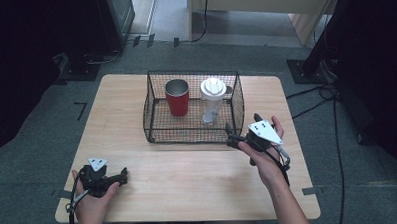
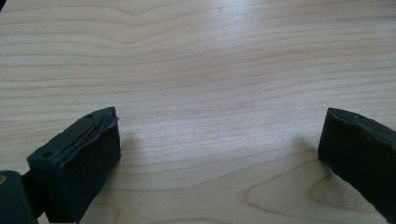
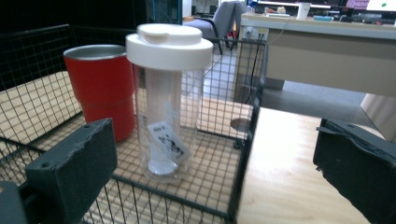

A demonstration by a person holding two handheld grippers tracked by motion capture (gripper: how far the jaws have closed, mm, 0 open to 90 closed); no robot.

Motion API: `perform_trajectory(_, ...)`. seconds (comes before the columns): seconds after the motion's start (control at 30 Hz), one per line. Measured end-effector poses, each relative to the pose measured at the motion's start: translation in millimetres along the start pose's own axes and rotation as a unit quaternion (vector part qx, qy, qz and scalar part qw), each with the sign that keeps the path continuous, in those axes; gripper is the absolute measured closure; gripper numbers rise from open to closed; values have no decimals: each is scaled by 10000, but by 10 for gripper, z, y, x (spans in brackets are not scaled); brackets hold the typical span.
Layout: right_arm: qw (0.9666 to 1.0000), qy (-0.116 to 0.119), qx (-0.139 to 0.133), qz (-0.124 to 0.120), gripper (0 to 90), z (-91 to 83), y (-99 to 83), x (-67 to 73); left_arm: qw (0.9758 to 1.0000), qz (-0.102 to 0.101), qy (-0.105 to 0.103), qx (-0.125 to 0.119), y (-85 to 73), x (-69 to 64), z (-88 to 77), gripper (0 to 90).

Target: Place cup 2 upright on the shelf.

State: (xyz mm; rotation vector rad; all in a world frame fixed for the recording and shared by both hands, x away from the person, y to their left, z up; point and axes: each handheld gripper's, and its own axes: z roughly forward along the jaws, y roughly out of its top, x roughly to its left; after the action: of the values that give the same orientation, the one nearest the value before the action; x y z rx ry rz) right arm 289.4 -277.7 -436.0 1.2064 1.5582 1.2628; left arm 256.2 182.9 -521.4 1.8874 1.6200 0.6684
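A black wire basket (image 1: 157, 136) stands on the wooden table (image 1: 188, 167). Inside it a red metal cup (image 1: 177, 96) stands upright at the left, and a clear bottle with a white lid (image 1: 212, 99) stands upright at the right. The right gripper view has the red cup (image 3: 103, 86) behind the clear bottle (image 3: 169, 98). My right gripper (image 1: 231, 133) is held open just outside the basket's front right corner, its jaws wide apart and empty. My left gripper (image 1: 122, 176) rests low at the table's front left, open over bare wood (image 2: 210, 93).
The basket's near wire wall (image 3: 177, 198) stands between my right gripper and the bottle. Grey carpet (image 1: 37, 132) surrounds the table. Cables (image 1: 331, 107) and a dark stand base (image 1: 305, 70) lie at the right. A desk (image 3: 327, 51) stands beyond the table.
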Motion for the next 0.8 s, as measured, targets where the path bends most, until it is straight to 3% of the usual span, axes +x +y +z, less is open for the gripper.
perform_trajectory(0.53, 9988, -260, 331, 256, 0, -330, -499, -352, 10000, 4, -1, -1, 0, 1, 0, 0)
perform_trajectory(0.8, 9961, -554, 569, 374, 0, -497, -793, -583, 10000, 6, 0, 2, 0, 1, 0, 0)
